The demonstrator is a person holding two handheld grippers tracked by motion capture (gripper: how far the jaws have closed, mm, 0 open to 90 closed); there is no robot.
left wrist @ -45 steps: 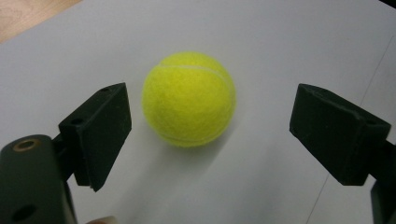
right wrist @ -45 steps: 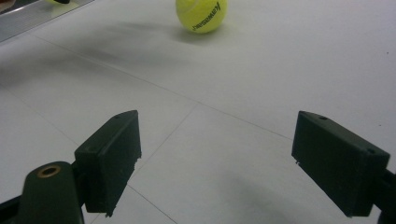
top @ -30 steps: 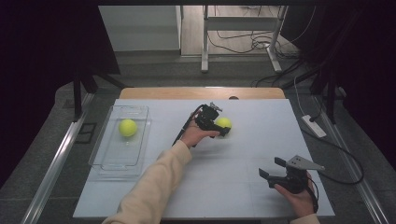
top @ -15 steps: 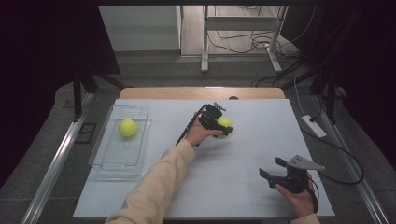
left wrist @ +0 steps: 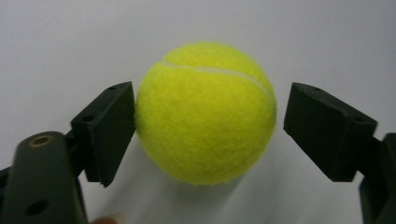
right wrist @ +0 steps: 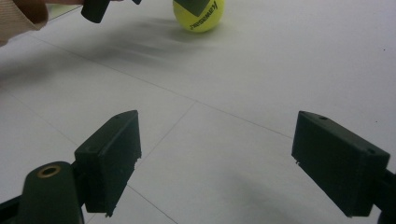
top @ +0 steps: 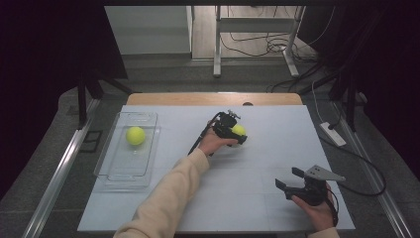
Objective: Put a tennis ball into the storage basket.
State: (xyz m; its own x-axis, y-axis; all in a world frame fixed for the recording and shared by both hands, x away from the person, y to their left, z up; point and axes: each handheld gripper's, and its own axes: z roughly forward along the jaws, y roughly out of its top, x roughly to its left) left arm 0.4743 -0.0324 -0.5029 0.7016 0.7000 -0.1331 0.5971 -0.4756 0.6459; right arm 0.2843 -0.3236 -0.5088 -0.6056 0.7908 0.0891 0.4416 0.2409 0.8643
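At the far middle of the white table point(top: 247, 198), I have the left gripper point(left wrist: 205, 130) spread around a fuzzy yellow tennis ball point(left wrist: 205, 112). Its felt nap is thick and a pale curved seam crosses the top. One blocky matte-black pad touches the ball's side; the other stands just clear of it. The ball sits on the smooth tabletop, casting a soft shadow. From the right gripper view, black lettering shows on that ball. My right gripper point(top: 290, 179), jaws wide apart on nothing, rests in my hand near the table's front right corner, a grey three-cornered plate on top. A second tennis ball point(top: 135, 135) lies in a clear rectangular plastic tray point(top: 126, 168) at the left.
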